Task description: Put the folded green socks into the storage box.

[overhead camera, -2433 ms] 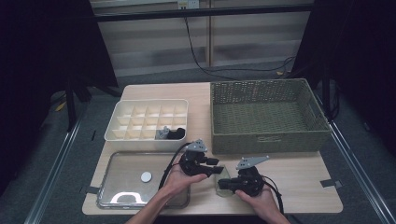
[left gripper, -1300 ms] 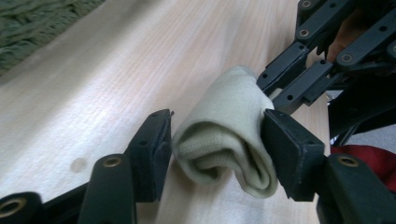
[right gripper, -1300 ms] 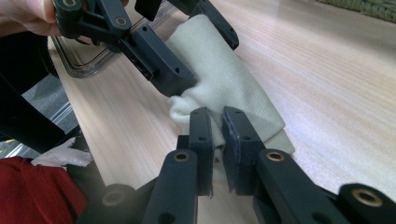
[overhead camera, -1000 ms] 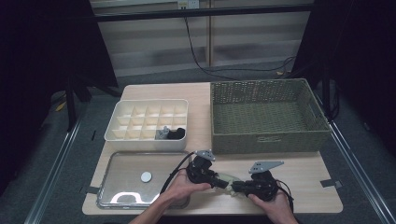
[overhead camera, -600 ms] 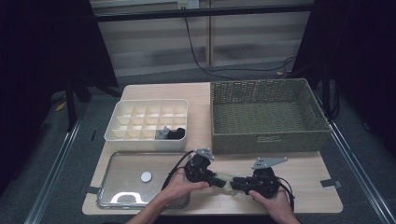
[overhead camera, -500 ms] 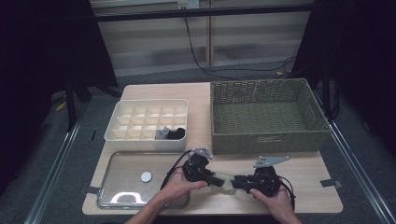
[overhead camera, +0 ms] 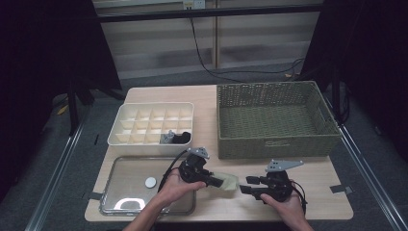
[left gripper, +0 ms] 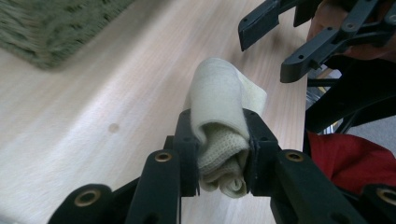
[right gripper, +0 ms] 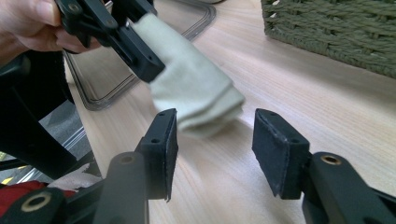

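The folded cream cloth (left gripper: pixel 219 121) is pinched by the left gripper (left gripper: pixel 217 154); the right gripper (right gripper: pixel 215 149), jaws just opening, holds nothing.

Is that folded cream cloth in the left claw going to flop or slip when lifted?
Probably floppy: the cream cloth bunches between the left claw pads and its free end droops. Likely light. Slipping seems unlikely, as the pads visibly squeeze its soft folds.

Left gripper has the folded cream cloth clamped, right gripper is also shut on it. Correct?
Not quite. The left gripper does clamp the folded cream cloth, but the right gripper is open: in the right gripper view its jaws, which have just been opening, stand apart, the cloth lying beyond them untouched.
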Tool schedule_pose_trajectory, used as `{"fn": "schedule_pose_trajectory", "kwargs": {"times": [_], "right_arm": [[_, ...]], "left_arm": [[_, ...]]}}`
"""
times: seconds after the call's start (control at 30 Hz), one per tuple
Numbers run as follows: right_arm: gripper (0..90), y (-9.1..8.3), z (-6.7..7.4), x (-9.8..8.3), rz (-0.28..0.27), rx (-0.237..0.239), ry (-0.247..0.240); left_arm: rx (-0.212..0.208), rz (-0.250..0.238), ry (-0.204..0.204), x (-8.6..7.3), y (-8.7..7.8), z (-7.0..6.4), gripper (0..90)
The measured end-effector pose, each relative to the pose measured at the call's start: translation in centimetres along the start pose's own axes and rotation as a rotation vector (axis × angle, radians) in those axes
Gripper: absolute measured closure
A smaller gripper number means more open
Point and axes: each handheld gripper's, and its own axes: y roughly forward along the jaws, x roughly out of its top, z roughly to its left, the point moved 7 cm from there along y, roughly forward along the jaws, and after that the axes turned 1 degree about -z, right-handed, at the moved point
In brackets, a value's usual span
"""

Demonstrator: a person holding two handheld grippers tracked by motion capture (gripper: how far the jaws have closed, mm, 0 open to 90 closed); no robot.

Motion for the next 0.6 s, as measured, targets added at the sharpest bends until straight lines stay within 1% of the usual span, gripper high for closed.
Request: {"fn": "schedule_pose_trajectory", "kwargs": {"times": [0.03, 0.07, 0.1, 0.17, 0.2, 0.27, 0.3, 0.33, 0.37, 0.4, 0.43, 0.47, 0.5, 0.53, 0.57, 0.6], "right_arm": [[50.1, 0.0, 0.0, 0.0, 0.0, 0.0, 0.0], [50.2, 0.0, 0.0, 0.1, -0.001, -0.001, 0.0], [50.2, 0.0, -0.1, 0.1, -0.002, -0.002, -0.001], [49.3, -0.1, -0.1, 0.2, -0.007, -0.002, 0.003], [49.3, -0.1, -0.1, 0.2, -0.007, -0.002, 0.003], [48.8, -0.1, -0.1, 0.3, -0.013, 0.001, 0.01], [48.5, -0.1, -0.1, 0.3, -0.013, -0.001, 0.011], [47.9, -0.1, -0.1, 0.3, -0.013, -0.002, 0.014], [47.5, 0.0, -0.2, 0.3, -0.013, -0.001, 0.013], [47.2, 0.0, -0.2, 0.3, -0.013, 0.0, 0.012], [47.2, 0.0, -0.2, 0.3, -0.013, 0.0, 0.012], [46.7, 0.0, -0.2, 0.3, -0.01, -0.001, 0.015], [46.3, 0.0, -0.3, 0.3, -0.01, -0.002, 0.015], [45.5, 0.0, -0.3, 0.3, -0.011, -0.002, 0.015], [44.5, 0.0, -0.3, 0.3, -0.009, -0.003, 0.017], [43.7, 0.1, -0.3, 0.4, -0.01, -0.004, 0.015]], "left_arm": [[0.0, 0.0, 0.0, 0.0, 0.0, 0.0, 71.0], [0.009, -0.01, 0.006, 0.0, -0.6, 0.3, 71.0], [0.009, -0.01, 0.006, 0.0, -0.6, 0.3, 71.1], [0.012, -0.017, 0.0, 0.0, -1.2, 0.4, 71.0], [0.012, -0.017, 0.0, 0.0, -1.2, 0.4, 71.0], [0.005, -0.04, 0.002, 0.1, -2.0, 0.3, 71.0], [0.005, -0.04, 0.002, 0.1, -2.0, 0.3, 71.0], [0.017, -0.041, 0.005, 0.2, -2.9, 0.4, 71.0], [0.025, -0.039, 0.011, 0.3, -3.2, 0.5, 71.0], [0.028, -0.046, 0.006, 0.3, -3.5, 0.6, 71.0], [0.028, -0.046, 0.006, 0.3, -3.5, 0.6, 71.0], [0.03, -0.05, 0.012, 0.3, -4.1, 0.8, 71.0], [0.037, -0.058, 0.012, 0.4, -4.4, 0.9, 71.0], [0.037, -0.058, 0.012, 0.4, -4.4, 0.9, 71.0], [0.04, -0.05, 0.024, 0.3, -4.9, 1.0, 71.0], [0.048, -0.048, 0.024, 0.3, -5.1, 1.1, 71.0]]}}
